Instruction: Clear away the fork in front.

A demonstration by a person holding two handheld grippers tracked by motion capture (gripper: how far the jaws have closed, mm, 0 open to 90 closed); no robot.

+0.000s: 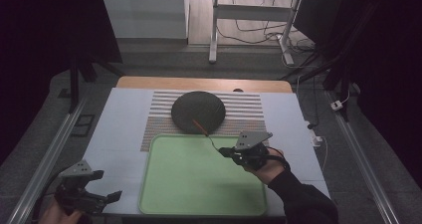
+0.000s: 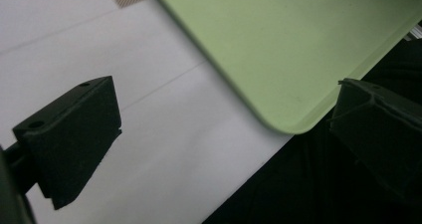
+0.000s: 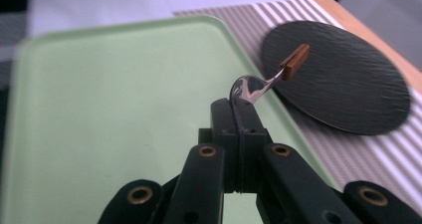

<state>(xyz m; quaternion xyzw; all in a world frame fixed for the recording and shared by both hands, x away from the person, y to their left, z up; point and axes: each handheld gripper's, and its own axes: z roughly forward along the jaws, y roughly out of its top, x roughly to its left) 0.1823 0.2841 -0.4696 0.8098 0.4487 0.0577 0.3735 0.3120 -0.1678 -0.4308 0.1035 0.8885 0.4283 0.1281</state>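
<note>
Left gripper (image 1: 102,185) sat low at the near-left of the desk (image 1: 114,134), held in a hand (image 1: 54,215); jaws stood wide apart with nothing between them; in the left gripper view it (image 2: 219,139) hung over the white desk (image 2: 99,59) edge, just beside the near corner of the tray (image 2: 298,45). Green tray (image 1: 199,184) lay flat on the near middle of the desk; its surface bare. Right gripper (image 1: 222,151), held in a hand (image 1: 268,167) with a dark sleeve (image 1: 303,204), hovered above the tray's far-right part; jaws clamped tight on a spoon (image 1: 205,133). In the right gripper view the gripper (image 3: 239,114) pinched the spoon (image 3: 254,87) by its shiny bowl; the handle ran away from the jaws, its brown wooden end tilted over the near rim of the plate (image 3: 343,74); whether the handle touched the plate I could not tell. Beyond the tray, a striped mat (image 1: 244,109); the dark round plate (image 1: 198,110) lay on it, near the tray's far edge. Farthest, the desk's wooden rim (image 1: 199,83).
</note>
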